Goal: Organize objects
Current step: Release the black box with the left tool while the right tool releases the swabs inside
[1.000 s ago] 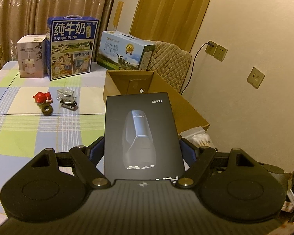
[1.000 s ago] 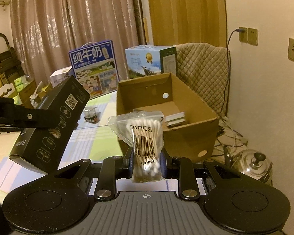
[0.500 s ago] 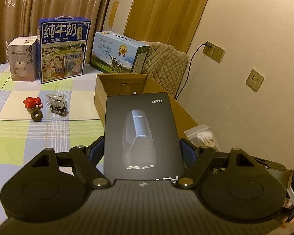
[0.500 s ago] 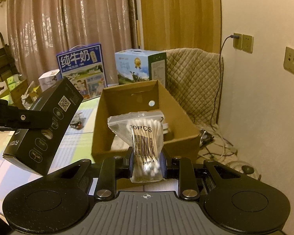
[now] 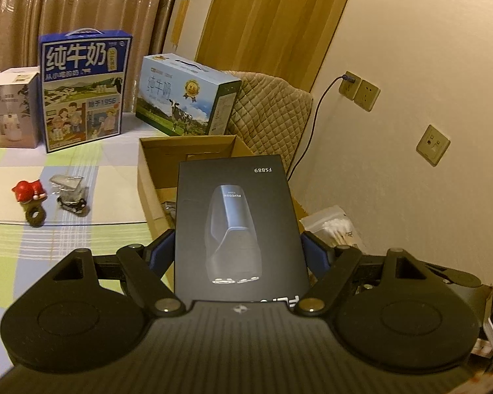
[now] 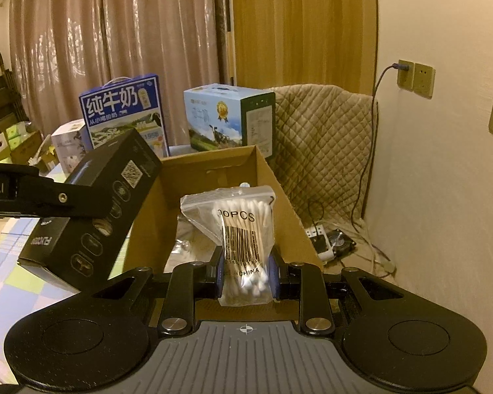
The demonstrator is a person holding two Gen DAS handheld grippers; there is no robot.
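Since the frame a second before, both of my hand-held grippers had come in closer over the open brown cardboard box (image 6: 272, 177), whose inside now filled more of the right wrist view, and the bag had moved from beside the box to above its opening.

My left hand-held gripper (image 5: 238, 256) was clamped on the flat black shaver box printed with a grey shaver and "FS889" (image 5: 236, 226), its blue pads pressed against the two long edges. The shaver box hung tilted over the near left corner of the cardboard box, as the right wrist view showed (image 6: 92, 210).

My right hand-held gripper (image 6: 245, 274) was pinched narrow on the clear zip bag of white cotton swabs with a barcode label (image 6: 240, 236), held upright above the cardboard box; the same bag showed at the right edge of the left view (image 5: 332, 226). Crinkled clear packaging (image 6: 184, 246) lay on the box floor.

On the checked green, blue and white tabletop (image 5: 65, 239), left of the cardboard box, sat a small red figure (image 5: 26, 190), a dark ring (image 5: 36, 217) just in front of it, and a small clear packet with a dark item (image 5: 70, 193). Behind stood a tall blue milk carton (image 5: 83, 88), a pale blue milk carton (image 5: 187, 95) and a white box (image 5: 13, 111).
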